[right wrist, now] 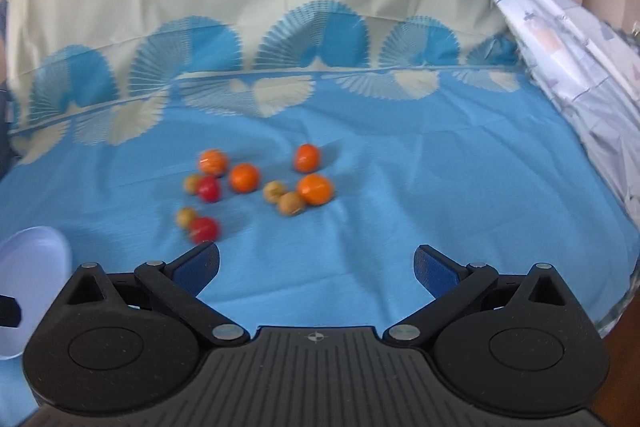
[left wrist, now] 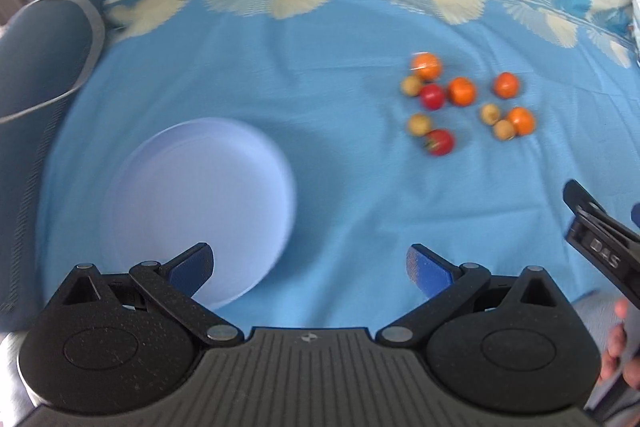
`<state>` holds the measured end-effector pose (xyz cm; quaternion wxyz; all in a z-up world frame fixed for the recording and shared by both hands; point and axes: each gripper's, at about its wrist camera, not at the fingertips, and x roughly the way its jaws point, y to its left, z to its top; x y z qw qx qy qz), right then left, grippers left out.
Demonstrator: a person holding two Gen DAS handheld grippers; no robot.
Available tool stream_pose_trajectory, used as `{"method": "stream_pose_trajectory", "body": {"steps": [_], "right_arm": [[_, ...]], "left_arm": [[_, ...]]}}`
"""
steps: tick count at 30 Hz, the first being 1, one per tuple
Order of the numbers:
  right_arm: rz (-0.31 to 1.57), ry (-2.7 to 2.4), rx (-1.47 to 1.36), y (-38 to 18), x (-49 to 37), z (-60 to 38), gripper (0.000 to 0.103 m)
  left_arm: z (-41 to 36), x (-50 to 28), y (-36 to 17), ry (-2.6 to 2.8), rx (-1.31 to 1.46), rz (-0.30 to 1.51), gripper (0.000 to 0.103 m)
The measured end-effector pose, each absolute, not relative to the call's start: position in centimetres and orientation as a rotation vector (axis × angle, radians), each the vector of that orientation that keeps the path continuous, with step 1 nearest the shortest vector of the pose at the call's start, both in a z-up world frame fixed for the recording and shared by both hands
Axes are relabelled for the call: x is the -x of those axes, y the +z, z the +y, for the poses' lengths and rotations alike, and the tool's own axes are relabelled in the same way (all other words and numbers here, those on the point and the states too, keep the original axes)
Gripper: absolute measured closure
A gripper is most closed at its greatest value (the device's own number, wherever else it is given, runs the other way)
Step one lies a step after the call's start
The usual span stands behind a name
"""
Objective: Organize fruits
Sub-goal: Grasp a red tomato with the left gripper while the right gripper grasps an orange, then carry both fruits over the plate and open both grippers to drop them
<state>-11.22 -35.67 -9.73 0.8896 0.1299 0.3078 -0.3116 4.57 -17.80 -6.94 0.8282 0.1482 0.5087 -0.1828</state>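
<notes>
Several small fruits lie loose on the blue cloth: orange ones (left wrist: 462, 91) (right wrist: 315, 189), two red ones (left wrist: 440, 142) (right wrist: 204, 229) and small tan ones (left wrist: 419, 124) (right wrist: 291, 203). A pale blue plate (left wrist: 200, 203) lies empty to their left; its edge shows in the right wrist view (right wrist: 36, 251). My left gripper (left wrist: 310, 265) is open and empty, above the plate's near right rim. My right gripper (right wrist: 316, 267) is open and empty, just short of the fruits; its body shows at the left wrist view's right edge (left wrist: 600, 247).
The blue cloth (right wrist: 400, 195) has a cream, fan-patterned border at the back. A dark blue cushion (left wrist: 44, 59) stands at the left. A pale patterned sheet (right wrist: 568, 59) hangs at the right. The table's edge (right wrist: 624, 291) curves at the lower right.
</notes>
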Motion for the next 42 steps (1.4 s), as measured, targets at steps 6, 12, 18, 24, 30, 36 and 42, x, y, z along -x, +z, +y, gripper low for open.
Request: {"method": "stream_pose_trajectory", "body": {"steps": [6,12,18,24,30,36,42], "right_arm": [[0.695,-0.708,-0.142,-14.5,5.8,-42.1,0.001],[0.746,-0.637,-0.138,-19.2,1.1,-46.3,0.001],[0.678,-0.529,-0.148,-21.1,-1.7,-46.5,0.001],[0.667,-0.49,-0.2,-21.1,-1.6,-47.3,0.008],[0.644,-0.429,-0.172,-20.3,-0.5,-46.1,0.067],[0.632,-0.444,-0.205,-20.3,-0.1,-46.2,0.067],[0.626,-0.45,-0.206,-20.5,0.2,-46.2,0.067]], "left_arm": [[-24.6,-9.2,-11.6,-0.425,-0.234,1.214,0.0],[-29.1,-13.3,-15.2,-0.368,-0.197,1.3,0.0],[-32.2,-15.5,-17.9,-0.373,-0.219,1.346,0.0],[-32.5,-15.1,-17.6,-0.347,-0.227,1.287,0.022],[-32.3,-14.1,-15.7,-0.45,-0.236,1.256,0.076],[-31.3,-13.0,-15.8,-0.469,-0.223,1.275,0.033],[-31.3,-12.7,-17.1,-0.467,-0.241,1.274,0.046]]}}
